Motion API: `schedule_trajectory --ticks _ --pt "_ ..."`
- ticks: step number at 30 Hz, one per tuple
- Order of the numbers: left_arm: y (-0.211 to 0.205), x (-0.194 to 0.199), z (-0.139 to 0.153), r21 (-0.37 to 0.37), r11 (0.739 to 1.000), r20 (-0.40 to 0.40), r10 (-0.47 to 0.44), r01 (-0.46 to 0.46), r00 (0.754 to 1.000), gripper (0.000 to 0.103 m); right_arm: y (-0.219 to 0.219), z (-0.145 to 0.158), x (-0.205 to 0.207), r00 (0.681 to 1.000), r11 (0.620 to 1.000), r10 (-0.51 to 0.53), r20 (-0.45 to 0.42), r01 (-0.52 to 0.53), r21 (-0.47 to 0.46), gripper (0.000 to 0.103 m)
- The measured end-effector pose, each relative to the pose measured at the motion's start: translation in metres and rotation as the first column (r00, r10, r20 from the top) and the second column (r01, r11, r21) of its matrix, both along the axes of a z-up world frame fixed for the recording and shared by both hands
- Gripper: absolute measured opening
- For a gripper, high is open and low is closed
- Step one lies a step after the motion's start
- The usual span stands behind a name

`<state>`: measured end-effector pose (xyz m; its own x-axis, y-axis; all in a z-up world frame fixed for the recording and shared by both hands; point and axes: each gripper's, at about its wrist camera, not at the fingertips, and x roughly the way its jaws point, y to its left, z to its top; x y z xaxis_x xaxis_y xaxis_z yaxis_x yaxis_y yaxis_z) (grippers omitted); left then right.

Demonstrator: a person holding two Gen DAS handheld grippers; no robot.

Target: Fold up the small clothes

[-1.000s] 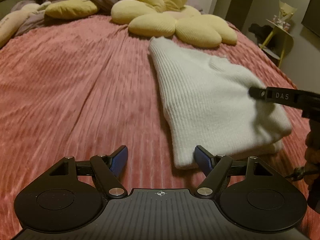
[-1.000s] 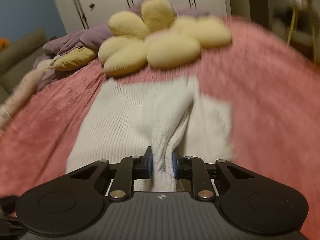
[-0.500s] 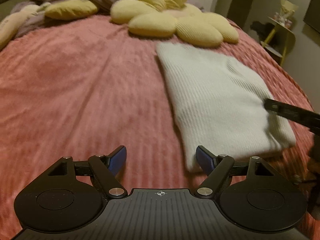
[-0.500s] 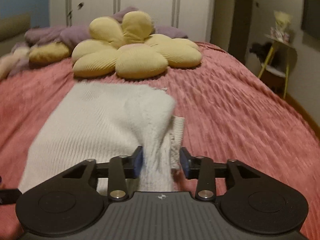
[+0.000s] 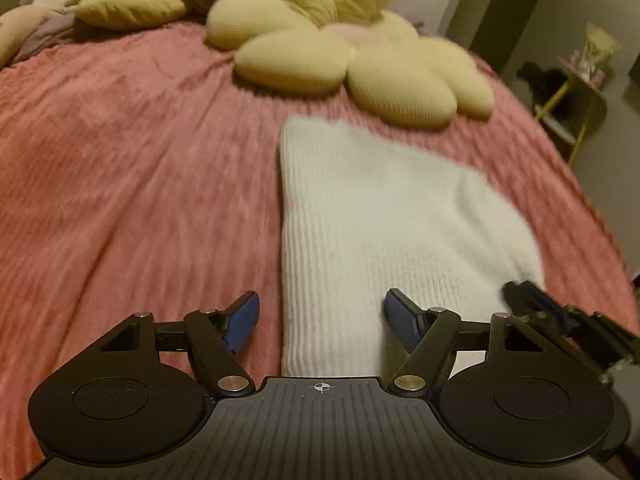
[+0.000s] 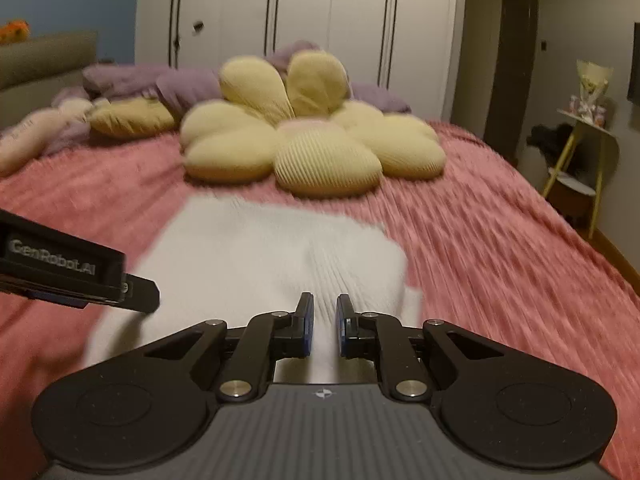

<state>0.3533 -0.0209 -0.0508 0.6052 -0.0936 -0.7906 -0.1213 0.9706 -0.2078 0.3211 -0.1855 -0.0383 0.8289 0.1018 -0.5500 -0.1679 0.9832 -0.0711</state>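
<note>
A white ribbed knit garment (image 5: pixel 384 216) lies folded flat on the pink bedspread (image 5: pixel 140 168). My left gripper (image 5: pixel 320 316) is wide open, its fingers straddling the garment's near left edge. My right gripper (image 6: pixel 323 316) has its jaws close together with a narrow gap, just above the garment's (image 6: pixel 260 256) near end; white cloth shows in the gap, and I cannot tell whether it is pinched. The right gripper's tip (image 5: pixel 532 300) shows at the right of the left wrist view. The left gripper's body (image 6: pixel 72 276) shows at the left of the right wrist view.
A yellow flower-shaped cushion (image 5: pixel 344 60) lies just beyond the garment. Purple bedding (image 6: pixel 184 84) and a yellow pillow (image 5: pixel 128 8) are at the head of the bed. A small yellow side table (image 6: pixel 580 168) stands right of the bed, with white wardrobes (image 6: pixel 320 20) behind.
The right gripper's jaws widened around the raised fold, which now lies flat, then narrowed again. The left gripper moved right, over the garment's near edge.
</note>
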Motion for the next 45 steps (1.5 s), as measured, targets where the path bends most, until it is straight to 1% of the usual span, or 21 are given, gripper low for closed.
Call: schedule_trajectory --ticks 2,4,6,8,10,12,15,18,22,25,27,29,30,31,32,33,35,37,42,43,45 --pt "-0.002 -0.003 -0.012 -0.003 1.000 0.006 -0.011 0.011 1.000 0.080 -0.009 -0.012 0.001 1.000 1.000 -0.020 -0.003 0.020 -0.023 0.002" --pt "-0.002 -0.006 -0.020 -0.018 1.000 0.014 -0.004 0.004 1.000 0.084 -0.020 -0.027 -0.002 0.999 0.999 -0.023 0.022 0.024 -0.045 0.001" --pt "-0.004 -0.005 -0.020 0.005 1.000 0.018 -0.004 0.003 1.000 0.086 -0.025 -0.037 -0.005 0.999 0.998 -0.010 0.050 0.013 -0.060 0.000" --pt "-0.006 -0.003 -0.018 0.024 1.000 0.014 -0.009 0.009 1.000 0.086 -0.021 -0.036 -0.003 0.999 0.997 -0.005 0.052 0.009 -0.082 0.000" --pt "-0.006 -0.003 -0.016 0.024 1.000 0.006 -0.005 0.005 1.000 0.087 -0.020 -0.034 -0.001 0.999 0.996 0.000 0.045 0.004 -0.088 0.000" --pt "-0.004 -0.004 -0.015 0.018 1.000 0.003 0.000 0.000 1.000 0.087 -0.022 -0.026 -0.006 0.999 0.998 0.003 0.036 -0.001 -0.067 0.000" --pt "-0.002 -0.003 -0.015 0.007 1.000 -0.002 0.005 -0.005 1.000 0.087 -0.026 -0.012 -0.017 1.000 1.000 -0.003 0.020 0.003 -0.001 0.000" --pt "-0.004 -0.004 -0.015 0.014 1.000 -0.002 0.009 -0.009 1.000 0.088 -0.031 -0.008 -0.032 1.000 1.000 -0.010 0.019 0.010 0.014 0.001" --pt "-0.004 -0.005 -0.015 0.018 1.000 0.001 -0.001 0.001 1.000 0.090 -0.029 -0.023 -0.032 1.000 0.998 -0.027 -0.006 0.027 -0.051 0.000" --pt "0.003 -0.007 -0.013 -0.031 1.000 -0.005 0.007 -0.007 1.000 0.091 -0.025 -0.038 -0.027 0.999 0.987 -0.030 0.028 0.034 -0.155 0.000" --pt "0.011 -0.013 -0.010 -0.076 0.997 -0.005 0.010 -0.010 1.000 0.090 -0.029 -0.037 -0.026 0.999 0.991 -0.031 0.020 0.033 -0.129 0.000" --pt "0.017 -0.023 -0.006 -0.114 0.993 -0.002 -0.011 0.011 1.000 0.089 -0.039 -0.029 -0.028 1.000 0.998 -0.025 0.006 0.026 -0.065 0.003" --pt "0.020 -0.030 -0.005 -0.131 0.991 0.000 -0.031 0.031 1.000 0.089 -0.044 -0.024 -0.031 1.000 0.999 -0.027 -0.001 0.027 -0.027 0.008" --pt "0.022 -0.036 -0.004 -0.146 0.988 -0.001 -0.045 0.044 0.999 0.088 -0.052 -0.019 -0.035 0.999 0.999 -0.042 -0.012 0.042 0.018 0.022" --pt "0.025 -0.045 -0.005 -0.175 0.983 -0.002 -0.061 0.060 0.998 0.088 -0.059 -0.014 -0.041 0.998 0.997 -0.057 -0.025 0.058 0.052 0.031" --pt "0.027 -0.053 -0.006 -0.204 0.976 -0.003 -0.072 0.070 0.997 0.088 -0.065 -0.010 -0.046 0.998 0.995 -0.060 -0.036 0.063 0.080 0.031" --pt "0.030 -0.068 -0.011 -0.236 0.969 -0.017 -0.076 0.070 0.997 0.088 -0.079 -0.006 -0.060 0.995 0.982 -0.066 -0.079 0.079 0.170 0.031" --pt "0.029 -0.081 -0.017 -0.232 0.970 -0.026 -0.080 0.071 0.996 0.088 -0.091 -0.009 -0.073 0.987 0.961 -0.078 -0.142 0.112 0.253 0.031" --pt "0.028 -0.101 -0.016 -0.236 0.970 -0.025 -0.064 0.057 0.998 0.088 -0.106 -0.013 -0.097 0.976 0.908 -0.088 -0.198 0.160 0.387 0.031" --pt "0.026 -0.102 -0.015 -0.227 0.972 -0.025 -0.070 0.062 0.997 0.088 -0.106 -0.014 -0.099 0.975 0.905 -0.087 -0.203 0.163 0.393 0.031" --pt "0.023 -0.102 -0.013 -0.192 0.979 -0.024 -0.076 0.070 0.997 0.088 -0.101 -0.016 -0.101 0.975 0.919 -0.080 -0.206 0.152 0.364 0.031"
